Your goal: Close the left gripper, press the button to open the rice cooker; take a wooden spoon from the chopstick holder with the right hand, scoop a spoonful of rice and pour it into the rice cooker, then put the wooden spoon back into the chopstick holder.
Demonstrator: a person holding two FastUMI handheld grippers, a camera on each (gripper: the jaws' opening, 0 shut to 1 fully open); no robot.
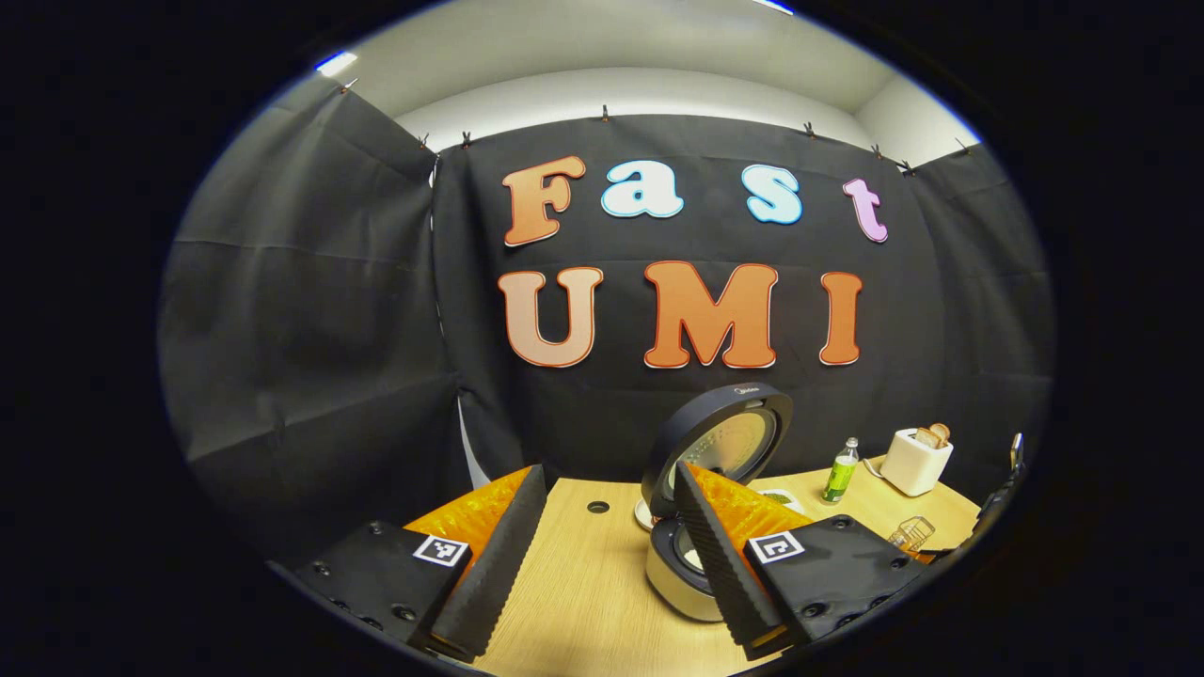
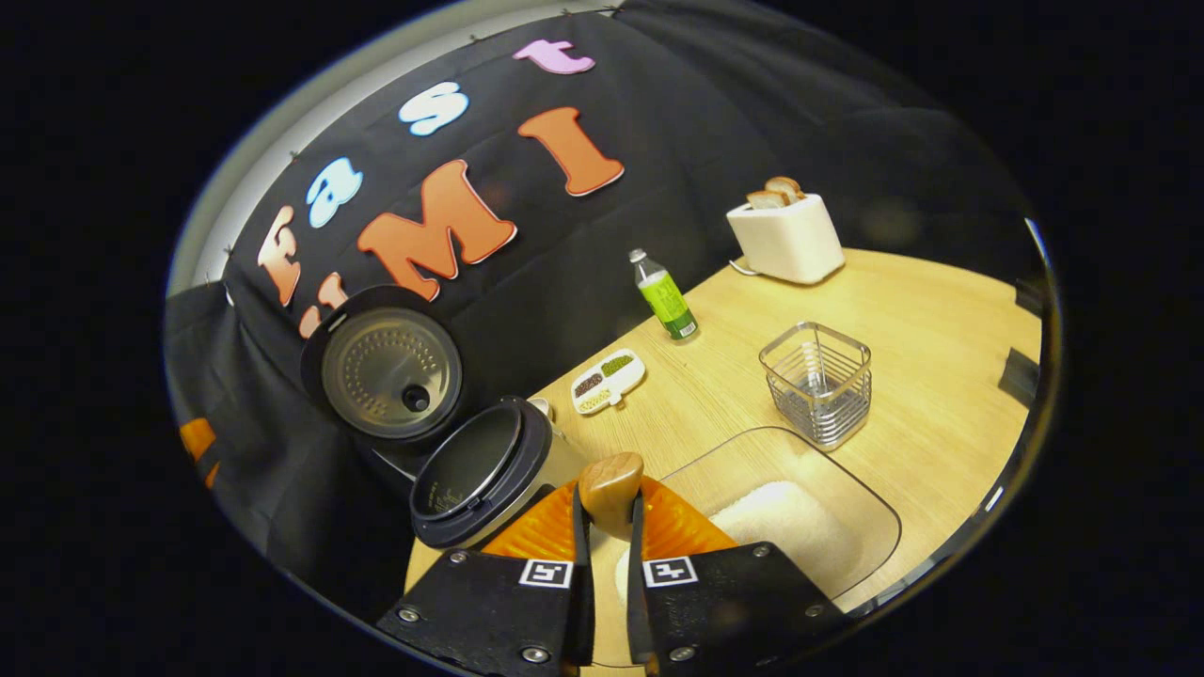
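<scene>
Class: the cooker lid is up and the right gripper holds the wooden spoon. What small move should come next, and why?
Probably swing the spoon left over the open cooker and tip it. The right gripper grips the spoon between rice tray and cooker; the holder stands empty.

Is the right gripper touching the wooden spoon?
Touching: in the right gripper view, both fingers of the right gripper press against the wooden spoon between them.

Bright overhead light, sharp, fisheye-warped edges.

On the desk (image 2: 903,310) we've got the toaster (image 2: 788,240) at the back, chopstick holder (image 2: 816,380) nearer, rice container (image 2: 800,527) in front of it, and the open rice cooker (image 2: 470,480) off left.
</scene>
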